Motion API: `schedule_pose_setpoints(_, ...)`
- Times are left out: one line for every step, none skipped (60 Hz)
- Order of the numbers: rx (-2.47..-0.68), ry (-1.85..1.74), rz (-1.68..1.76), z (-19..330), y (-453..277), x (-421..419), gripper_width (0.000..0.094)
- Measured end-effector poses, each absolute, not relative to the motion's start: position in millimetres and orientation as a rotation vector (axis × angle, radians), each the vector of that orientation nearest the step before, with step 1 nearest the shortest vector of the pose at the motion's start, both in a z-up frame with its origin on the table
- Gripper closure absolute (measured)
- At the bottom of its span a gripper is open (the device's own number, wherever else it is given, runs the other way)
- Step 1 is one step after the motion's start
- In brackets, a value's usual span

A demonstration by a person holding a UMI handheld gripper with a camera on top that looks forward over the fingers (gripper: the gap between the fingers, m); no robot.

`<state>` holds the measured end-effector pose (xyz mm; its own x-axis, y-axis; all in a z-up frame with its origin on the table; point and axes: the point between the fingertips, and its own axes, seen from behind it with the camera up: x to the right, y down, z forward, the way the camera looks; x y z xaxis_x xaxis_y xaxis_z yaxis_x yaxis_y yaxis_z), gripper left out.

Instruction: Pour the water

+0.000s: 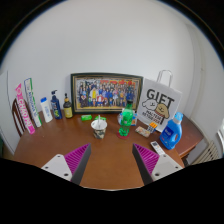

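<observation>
A green plastic bottle point(126, 122) stands upright on the brown wooden table point(108, 158), well beyond my fingers. Just to its left sits a white paper cup point(99, 127) with a green print. My gripper point(112, 162) hovers over the bare near part of the table, open, its two magenta pads point(76, 158) spread wide with nothing between them. Both bottle and cup lie ahead of the gap between the fingers, a good distance away.
A framed group photo point(105, 95) leans against the wall behind. A white GIFT bag point(160, 100) stands at the right, a blue container point(172, 138) and small items before it. Several bottles and tubes point(42, 108) line the left. A chair point(17, 115) stands far left.
</observation>
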<state>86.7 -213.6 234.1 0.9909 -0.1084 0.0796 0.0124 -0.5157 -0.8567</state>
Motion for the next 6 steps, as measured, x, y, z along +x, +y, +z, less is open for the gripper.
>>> schedule_pose_setpoints(-2.109, 0.064, -0.156, 233.7, -214.3, 86.7, 0.008)
schedule_pose_setpoints(-2.107, 0.058, -0.162, 232.9, -214.5, 88.4, 0.0082)
schedule_pose_setpoints(-2.105, 0.053, -0.17, 233.2, -214.7, 88.6, 0.0082)
schedule_pose_setpoints(-2.105, 0.049, -0.177, 234.1, -214.6, 88.2, 0.0083)
schedule_pose_setpoints(-2.105, 0.047, -0.184, 234.7, -214.5, 88.8, 0.0081)
schedule_pose_setpoints(-2.106, 0.046, -0.188, 234.8, -214.5, 89.3, 0.0081)
